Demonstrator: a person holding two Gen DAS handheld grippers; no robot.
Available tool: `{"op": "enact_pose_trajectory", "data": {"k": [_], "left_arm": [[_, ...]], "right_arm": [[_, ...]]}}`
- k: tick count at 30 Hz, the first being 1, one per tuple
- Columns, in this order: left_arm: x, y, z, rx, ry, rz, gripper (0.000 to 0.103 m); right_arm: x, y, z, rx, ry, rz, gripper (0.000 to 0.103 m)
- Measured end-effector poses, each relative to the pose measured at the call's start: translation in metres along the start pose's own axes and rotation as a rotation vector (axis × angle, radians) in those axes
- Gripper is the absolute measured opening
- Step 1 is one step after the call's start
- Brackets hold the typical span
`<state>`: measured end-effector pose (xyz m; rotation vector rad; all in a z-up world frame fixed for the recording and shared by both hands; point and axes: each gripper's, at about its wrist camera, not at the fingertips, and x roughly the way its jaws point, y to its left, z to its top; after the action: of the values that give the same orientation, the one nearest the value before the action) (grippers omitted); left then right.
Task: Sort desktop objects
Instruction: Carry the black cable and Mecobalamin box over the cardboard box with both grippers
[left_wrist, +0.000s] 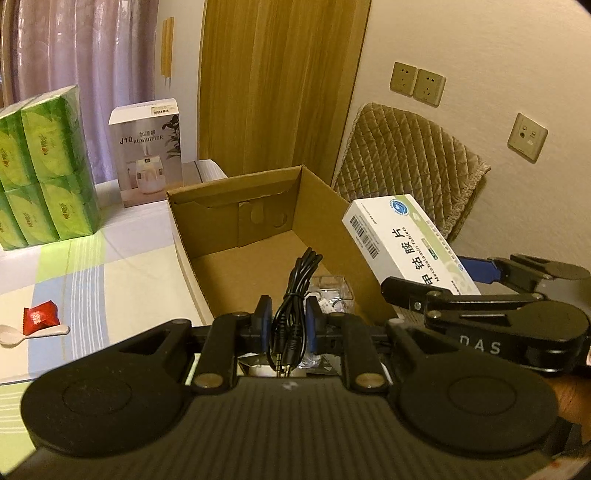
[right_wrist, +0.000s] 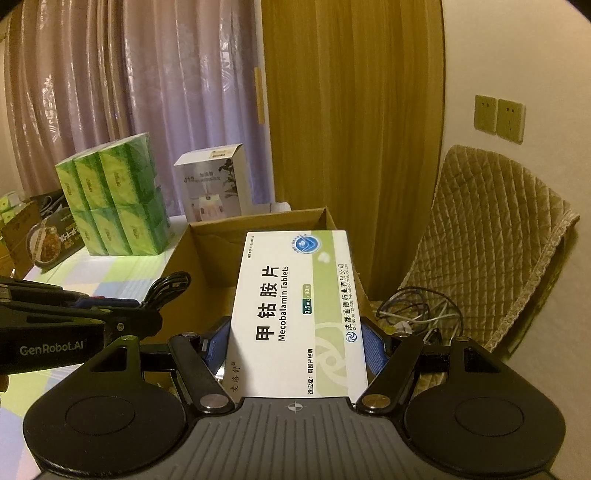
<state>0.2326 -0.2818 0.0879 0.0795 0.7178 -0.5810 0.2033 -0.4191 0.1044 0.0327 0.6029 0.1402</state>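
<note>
1. The left gripper has its jaws drawn in narrow on a coiled black audio cable. The blue pads pinch the bundle at its middle; the loops rise above them and the two jack plugs hang below.
2. The cable sits over the near end of an open cardboard box that stands on the table.
3. A clear plastic item lies on the floor of the box just right of the cable; what it is cannot be told.
4. The right gripper holds a white and green box of Mecobalamin tablets. Its jaws stand at a middling width, with a blue pad against each long side of the pack.
5. In the left wrist view the tablet box is above the right wall of the cardboard box, tilted.
6. On the table to the left lie a red wrapped candy touching a white plastic spoon, well apart from the cardboard box.
7. Further back stand a stack of green tissue packs and a humidifier carton.
8. A chair with a quilted cover stands to the right, with loose wires on its seat.
</note>
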Motion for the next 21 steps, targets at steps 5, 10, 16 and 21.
{"op": "enact_pose_trajectory", "data": {"k": [5, 10, 16, 21], "left_arm": [[0.007, 0.0, -0.002, -0.003, 0.007, -0.001, 0.015], [0.014, 0.0, 0.001, -0.017, 0.011, -0.018, 0.016], [0.013, 0.009, 0.003, -0.028, 0.006, -0.002, 0.02], [0.008, 0.022, -0.003, -0.042, 0.01, 0.018, 0.02]], "right_arm": [[0.003, -0.003, -0.001, 0.004, 0.005, -0.004, 0.068], [0.005, -0.003, -0.002, 0.003, 0.011, -0.007, 0.068], [0.004, -0.004, -0.002, 0.002, 0.008, -0.012, 0.068], [0.006, -0.002, -0.003, 0.002, 0.013, -0.008, 0.068]]}}
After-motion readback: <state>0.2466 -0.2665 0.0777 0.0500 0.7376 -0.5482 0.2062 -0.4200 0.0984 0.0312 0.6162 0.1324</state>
